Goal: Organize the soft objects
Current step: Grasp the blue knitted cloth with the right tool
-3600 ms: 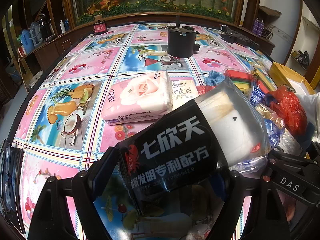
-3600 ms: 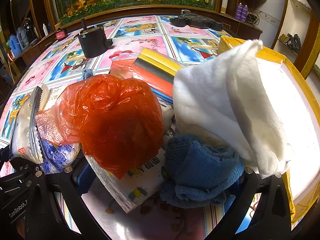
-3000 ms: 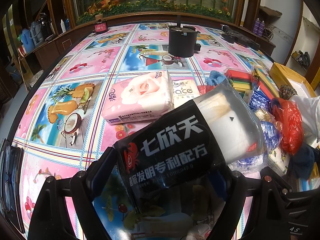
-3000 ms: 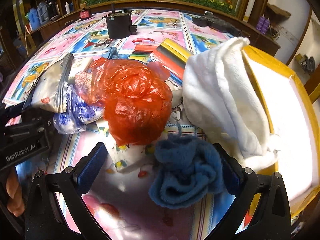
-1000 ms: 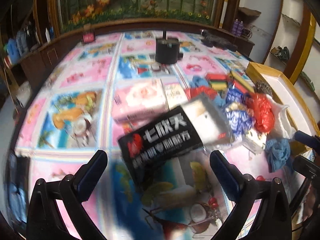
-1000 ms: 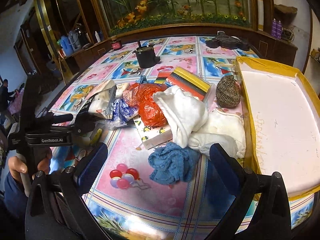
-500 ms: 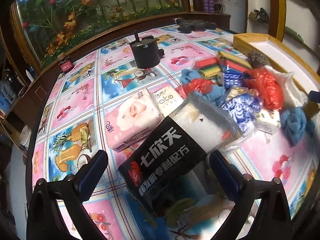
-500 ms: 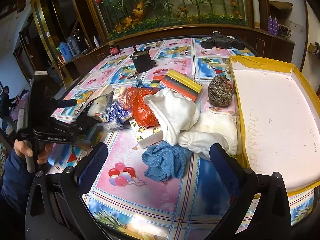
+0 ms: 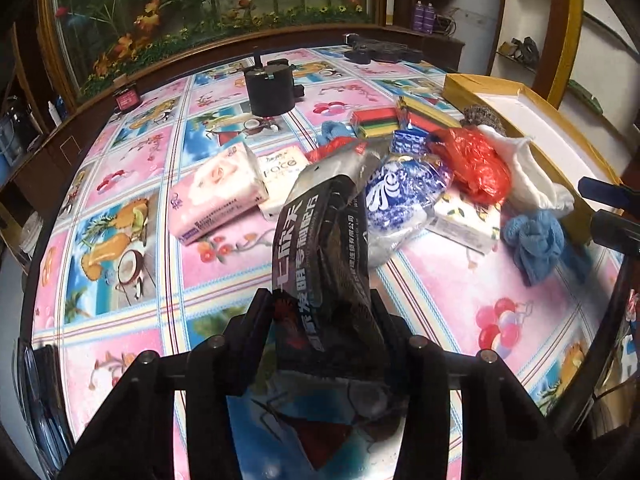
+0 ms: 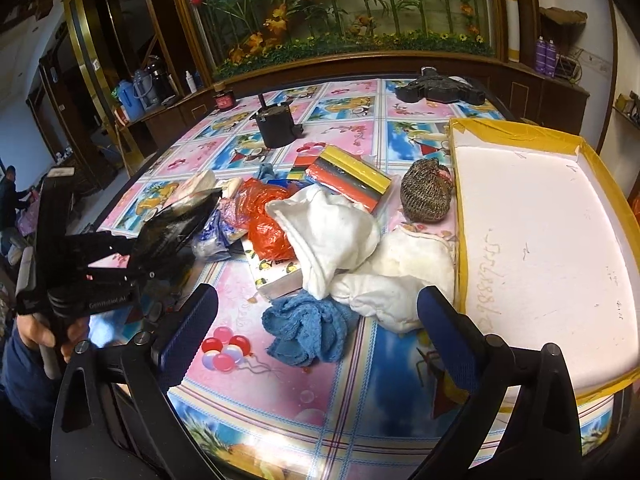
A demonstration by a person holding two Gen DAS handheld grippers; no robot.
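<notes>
A black printed packet (image 9: 320, 248) with a clear end is squeezed narrow between the pads of my left gripper (image 9: 320, 320), whose jaws are closing on it. The right wrist view shows that gripper (image 10: 132, 256) at the left, held by a hand, with the packet (image 10: 176, 224) sticking out over the table. My right gripper (image 10: 316, 304) is open above a crumpled blue cloth (image 10: 308, 332), with nothing between its fingers. White cloths (image 10: 336, 232), a red plastic bag (image 9: 476, 160), a blue-and-white bag (image 9: 400, 196) and a pink tissue pack (image 9: 216, 196) lie in a heap.
A white tray with a yellow rim (image 10: 516, 130) lies at the right. A brown knitted ball (image 10: 426, 196) and a striped sponge pack (image 10: 352, 176) sit beside it. A black pot (image 9: 270, 88) stands farther back. The patterned tablecloth (image 9: 120, 240) is bare at the left.
My left jaws have come in from wide apart onto the black packet, which is now pinched narrow and turned edge-up. The right gripper has hardly moved.
</notes>
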